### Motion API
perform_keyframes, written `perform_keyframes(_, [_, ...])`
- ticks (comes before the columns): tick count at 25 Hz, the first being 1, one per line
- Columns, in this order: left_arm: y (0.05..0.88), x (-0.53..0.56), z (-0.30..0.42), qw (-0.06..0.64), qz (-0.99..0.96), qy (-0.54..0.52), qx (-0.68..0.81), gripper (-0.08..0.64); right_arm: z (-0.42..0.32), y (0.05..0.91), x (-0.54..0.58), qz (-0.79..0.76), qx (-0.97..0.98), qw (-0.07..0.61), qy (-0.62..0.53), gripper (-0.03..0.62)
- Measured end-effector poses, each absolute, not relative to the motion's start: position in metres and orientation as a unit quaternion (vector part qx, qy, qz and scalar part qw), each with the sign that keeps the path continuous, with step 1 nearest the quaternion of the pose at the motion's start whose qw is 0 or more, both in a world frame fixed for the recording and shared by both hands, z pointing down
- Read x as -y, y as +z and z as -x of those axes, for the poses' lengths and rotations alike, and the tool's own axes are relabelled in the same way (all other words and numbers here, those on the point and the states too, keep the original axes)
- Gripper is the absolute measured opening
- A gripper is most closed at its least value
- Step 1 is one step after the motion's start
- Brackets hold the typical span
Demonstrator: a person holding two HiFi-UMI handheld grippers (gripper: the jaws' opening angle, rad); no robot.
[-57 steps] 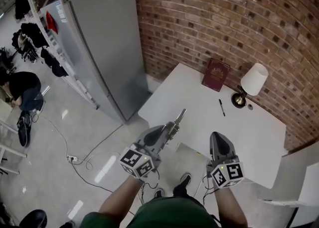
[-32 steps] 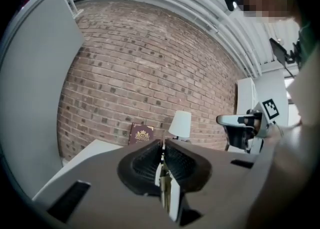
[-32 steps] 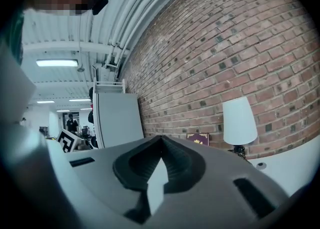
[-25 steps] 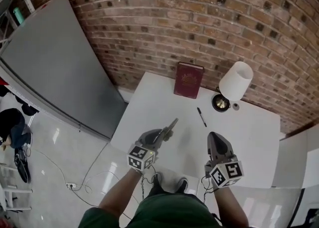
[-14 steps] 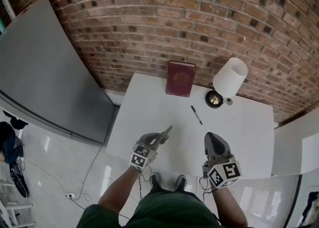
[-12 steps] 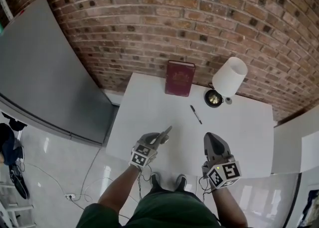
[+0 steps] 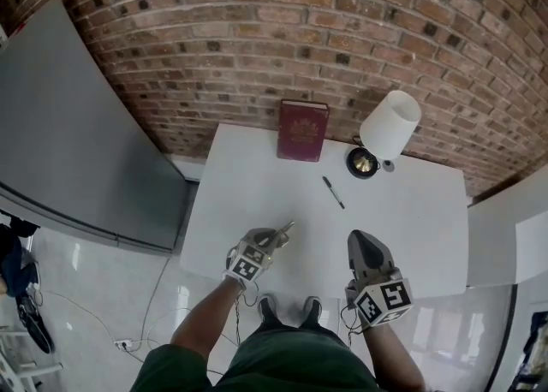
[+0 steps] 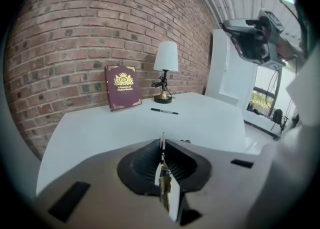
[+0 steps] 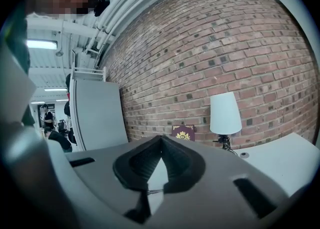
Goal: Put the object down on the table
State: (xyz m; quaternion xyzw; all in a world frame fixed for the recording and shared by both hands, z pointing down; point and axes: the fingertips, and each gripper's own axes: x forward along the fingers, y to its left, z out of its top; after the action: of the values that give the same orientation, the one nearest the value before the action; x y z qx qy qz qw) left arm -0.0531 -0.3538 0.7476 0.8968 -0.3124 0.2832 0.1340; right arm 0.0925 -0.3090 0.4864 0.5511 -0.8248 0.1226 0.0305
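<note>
A thin flat grey object [image 7: 286, 228] sticks forward out of my left gripper [image 7: 276, 236], which is shut on it just above the near left part of the white table [image 7: 402, 210]. In the left gripper view the object [image 8: 164, 183] stands edge-on between the closed pads of that gripper [image 8: 162, 145]. My right gripper [image 7: 358, 237] hovers over the table's near edge, shut with nothing in it. Seen from its own camera, the right gripper [image 9: 161, 138] has its pads touching.
A dark red book [image 7: 302, 129] leans against the brick wall [image 7: 257, 31] at the table's back. A white-shaded lamp [image 7: 390, 125] stands to the book's right, with a black pen [image 7: 332, 193] in front. A tall grey cabinet [image 7: 77, 125] stands left of the table.
I have come closer to the table. Both grippers now reach over its near edge. The left gripper has dropped lower towards the tabletop with the object still held.
</note>
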Motion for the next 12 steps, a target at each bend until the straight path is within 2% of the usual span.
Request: perform_keyframes(12, [0.773, 0.344, 0.052, 0.093, -0.885, 0.357, 0.284, 0.025, -0.089, 0.491, 0.308, -0.544, 0.828, 0.029, 0.133, 0.002])
